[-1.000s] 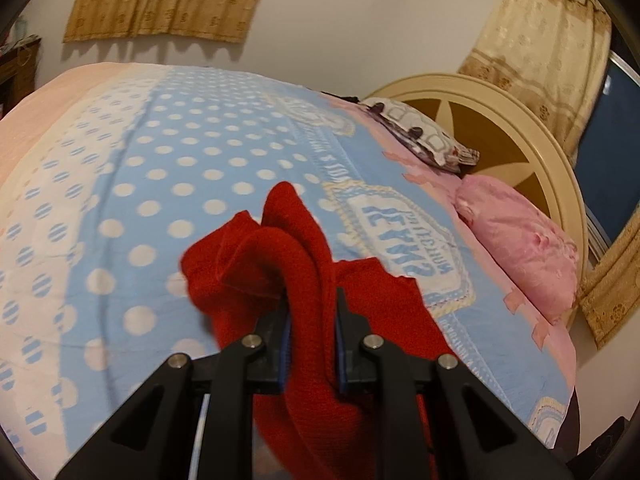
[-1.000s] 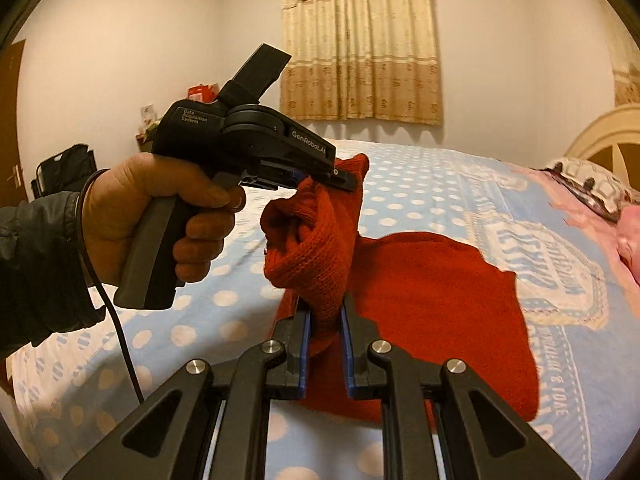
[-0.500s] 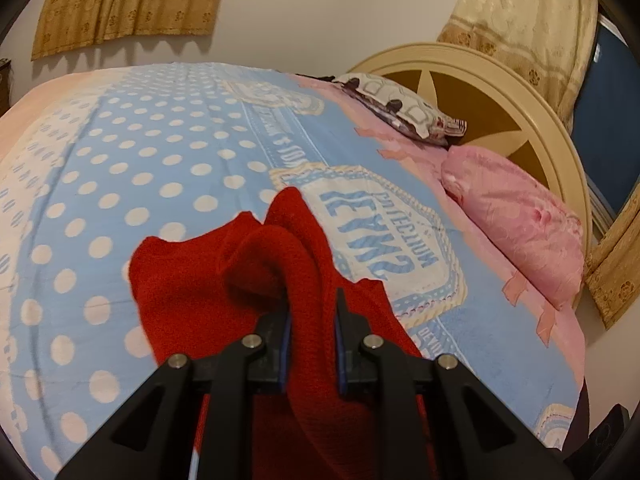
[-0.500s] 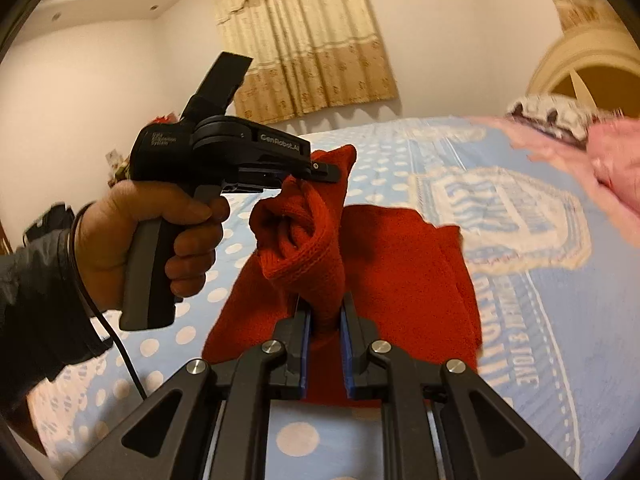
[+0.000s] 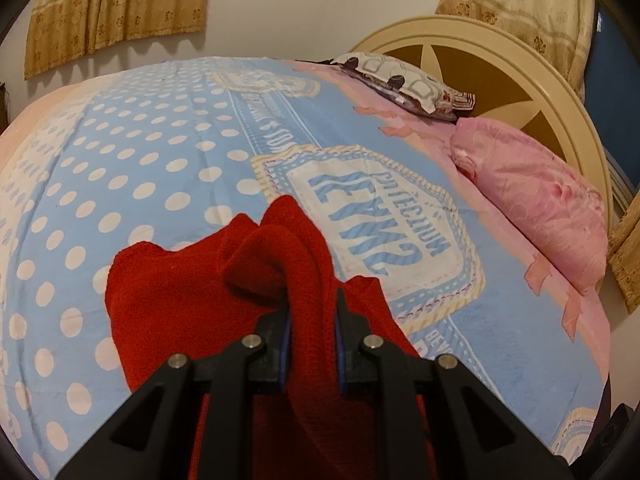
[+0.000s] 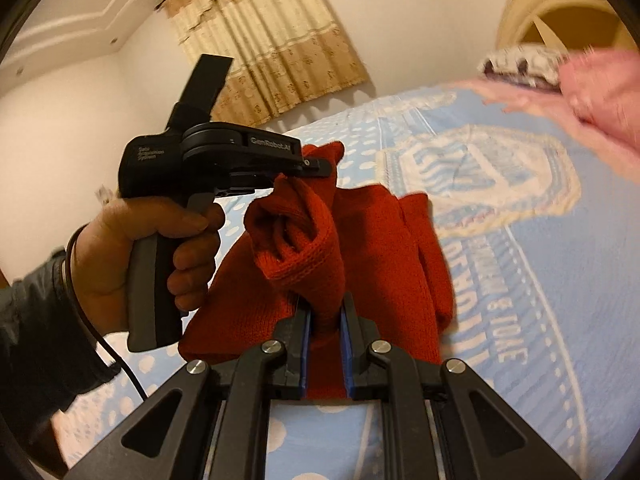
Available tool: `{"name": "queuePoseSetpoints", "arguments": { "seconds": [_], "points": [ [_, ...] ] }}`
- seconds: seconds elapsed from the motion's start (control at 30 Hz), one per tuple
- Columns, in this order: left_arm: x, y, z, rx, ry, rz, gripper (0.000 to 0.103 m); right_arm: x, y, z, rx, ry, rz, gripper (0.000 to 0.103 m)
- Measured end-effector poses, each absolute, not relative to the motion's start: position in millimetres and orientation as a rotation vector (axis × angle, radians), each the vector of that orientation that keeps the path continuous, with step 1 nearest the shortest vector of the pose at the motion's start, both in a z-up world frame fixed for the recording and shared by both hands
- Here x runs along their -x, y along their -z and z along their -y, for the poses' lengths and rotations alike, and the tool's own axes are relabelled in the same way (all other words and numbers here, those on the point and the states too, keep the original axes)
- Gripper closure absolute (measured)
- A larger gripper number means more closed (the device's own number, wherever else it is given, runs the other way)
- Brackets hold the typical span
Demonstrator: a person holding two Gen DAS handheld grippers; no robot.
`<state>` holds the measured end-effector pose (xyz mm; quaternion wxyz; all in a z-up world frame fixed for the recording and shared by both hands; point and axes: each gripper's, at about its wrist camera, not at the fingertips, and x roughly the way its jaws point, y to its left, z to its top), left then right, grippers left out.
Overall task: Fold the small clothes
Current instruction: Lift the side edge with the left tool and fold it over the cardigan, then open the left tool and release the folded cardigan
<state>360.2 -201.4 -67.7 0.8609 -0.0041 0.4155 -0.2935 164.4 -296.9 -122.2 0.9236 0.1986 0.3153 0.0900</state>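
Note:
A red knitted garment [image 5: 168, 292] lies partly on the blue dotted bedspread [image 5: 132, 152], with one edge lifted. My left gripper [image 5: 310, 312] is shut on a bunched fold of that red knit. In the right wrist view my right gripper [image 6: 325, 320] is shut on another bunch of the same red garment [image 6: 384, 248]. The left gripper [image 6: 320, 166] shows there too, held in a person's hand [image 6: 132, 248], its tip pinching the raised corner just above and left of my right one. The rest of the garment drapes down onto the bed between both grips.
A pink pillow [image 5: 532, 196] and a patterned pillow [image 5: 400, 80] rest against the cream headboard [image 5: 516, 76] at the right. Beige curtains [image 6: 272, 48] hang on the far wall. A black cable [image 6: 116, 356] trails from the hand-held left gripper.
Both grippers have carried the lifted red edge across the bed toward the printed badge and the pillows. The right wrist view has rolled, tilting the room. Both grips stayed shut.

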Motion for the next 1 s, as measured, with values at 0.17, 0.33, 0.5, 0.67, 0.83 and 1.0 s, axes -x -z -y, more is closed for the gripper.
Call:
{"name": "queuePoseSetpoints", "arguments": {
  "seconds": [0.17, 0.33, 0.5, 0.67, 0.83, 1.0],
  "points": [
    [-364, 76, 218, -0.04, 0.596, -0.903, 0.086, -168, 136, 317, -0.561, -0.19, -0.678, 0.091],
    [-363, 83, 234, -0.097, 0.575, -0.915, 0.086, -171, 150, 332, -0.692, -0.202, -0.709, 0.091],
    [-359, 85, 248, -0.171, 0.553, -0.904, 0.083, -172, 154, 338, -0.746, -0.193, -0.715, 0.091],
    [-352, 77, 254, -0.227, 0.537, -0.856, 0.073, -171, 156, 339, -0.757, -0.194, -0.726, 0.091],
    [-344, 60, 247, -0.225, 0.513, -0.775, 0.055, -171, 162, 346, -0.81, -0.184, -0.728, 0.091],
    [-330, 60, 234, -0.232, 0.515, -0.754, 0.042, -166, 166, 354, -0.879, -0.171, -0.716, 0.091]
  ]
}}
